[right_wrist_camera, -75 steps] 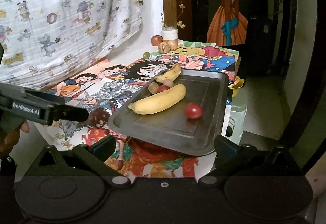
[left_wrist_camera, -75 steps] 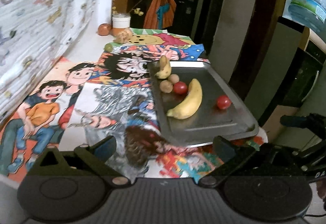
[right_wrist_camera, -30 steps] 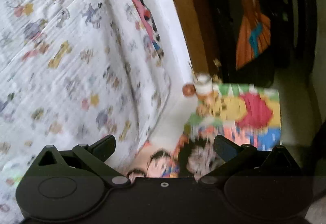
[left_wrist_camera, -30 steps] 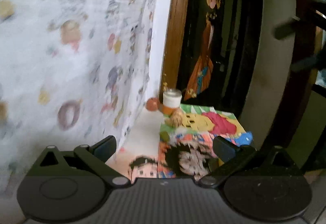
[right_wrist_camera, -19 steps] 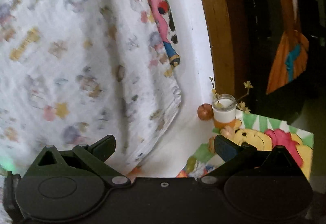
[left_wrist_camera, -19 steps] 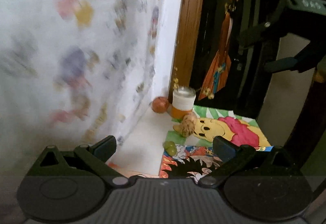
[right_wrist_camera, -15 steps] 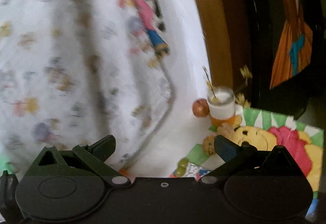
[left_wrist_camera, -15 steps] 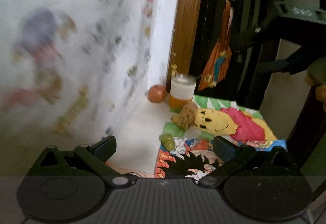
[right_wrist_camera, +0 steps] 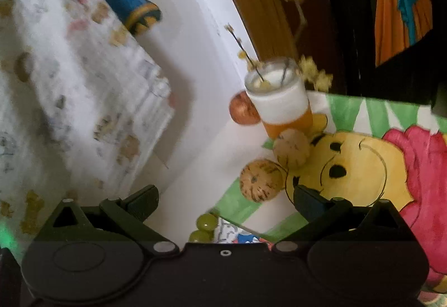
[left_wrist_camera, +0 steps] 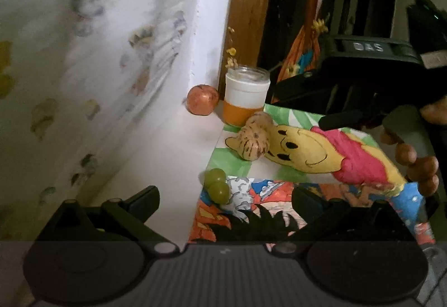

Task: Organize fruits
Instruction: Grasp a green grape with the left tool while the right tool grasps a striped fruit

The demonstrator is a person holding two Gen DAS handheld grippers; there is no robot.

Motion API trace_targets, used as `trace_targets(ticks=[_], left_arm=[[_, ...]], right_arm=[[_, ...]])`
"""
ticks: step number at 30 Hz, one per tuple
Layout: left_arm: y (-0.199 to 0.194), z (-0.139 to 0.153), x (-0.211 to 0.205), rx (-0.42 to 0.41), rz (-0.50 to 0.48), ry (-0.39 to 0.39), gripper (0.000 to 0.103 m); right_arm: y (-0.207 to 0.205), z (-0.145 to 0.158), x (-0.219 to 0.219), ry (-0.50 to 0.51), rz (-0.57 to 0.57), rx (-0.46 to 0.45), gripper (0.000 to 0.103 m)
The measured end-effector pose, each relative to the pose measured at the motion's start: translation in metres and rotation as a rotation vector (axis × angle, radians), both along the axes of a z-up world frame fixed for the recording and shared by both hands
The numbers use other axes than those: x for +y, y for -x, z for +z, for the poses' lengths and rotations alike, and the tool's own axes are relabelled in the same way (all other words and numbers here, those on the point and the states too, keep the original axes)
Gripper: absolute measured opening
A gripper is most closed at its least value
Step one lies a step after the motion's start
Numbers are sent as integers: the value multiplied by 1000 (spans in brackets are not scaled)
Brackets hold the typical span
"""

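Grapes [left_wrist_camera: 216,186], two smooth, pale green and round, lay touching each other at the edge of the printed cloth [left_wrist_camera: 301,164], just ahead of your left tool [left_wrist_camera: 225,199], at about 12 o'clock between its fingers. That tool's black fingers stood wide apart with nothing between them. At 12 o'clock farther back, two rough, tan, netted-skin fruits [left_wrist_camera: 254,141] sat touching on the yellow cartoon bear's ear. Beyond them stood a glass jar [left_wrist_camera: 245,96], cylindrical, with a white upper band and an orange lower part, dried yellow sprigs rising from it. At 11 o'clock from the jar a round, reddish-orange fruit [left_wrist_camera: 202,99] with a matte skin rested on the white counter [left_wrist_camera: 167,145] close against the wall. A soft, blurred patterned sheet [left_wrist_camera: 69,55] hung along the 9 o'clock side.

At 2 o'clock in your left view, your right hand [left_wrist_camera: 419,156] held the other black tool body; the letters on its top looked like "DAS", too soft to be sure of.

Seen from your right tool [right_wrist_camera: 225,199], its fingers were likewise apart and gripping nothing. The netted fruits [right_wrist_camera: 261,180] lay at 12 o'clock just past the fingertips, the jar [right_wrist_camera: 279,100] behind them, the red fruit [right_wrist_camera: 243,113] touching the jar's 9 o'clock side in that view, and the grapes [right_wrist_camera: 205,226] low, near the tool's body.
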State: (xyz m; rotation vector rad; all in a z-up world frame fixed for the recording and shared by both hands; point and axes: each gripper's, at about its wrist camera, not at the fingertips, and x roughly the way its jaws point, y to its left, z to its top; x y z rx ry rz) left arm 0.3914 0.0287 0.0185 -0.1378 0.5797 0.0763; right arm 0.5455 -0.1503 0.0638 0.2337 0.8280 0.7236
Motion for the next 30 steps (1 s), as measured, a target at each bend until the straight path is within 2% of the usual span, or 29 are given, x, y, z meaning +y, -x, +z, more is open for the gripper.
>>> trace_targets(ticks=[4, 10, 19, 24, 30], left_arm=[[-9, -8, -3, 7, -7, -33, 101], [-17, -16, -1, 19, 11, -20, 97], [-31, -28, 0, 30, 7, -6, 80], [-38, -33, 1, 44, 2, 10, 65], [-44, -38, 4, 51, 22, 29, 59]], right_arm=[[-16, -19, 6, 1, -24, 37, 102], [-35, -39, 11, -12, -52, 77, 101], [-53, -61, 26, 32, -64, 89, 95], [-56, -68, 37, 73, -56, 84, 87], [-56, -74, 47, 117, -78, 66, 82]])
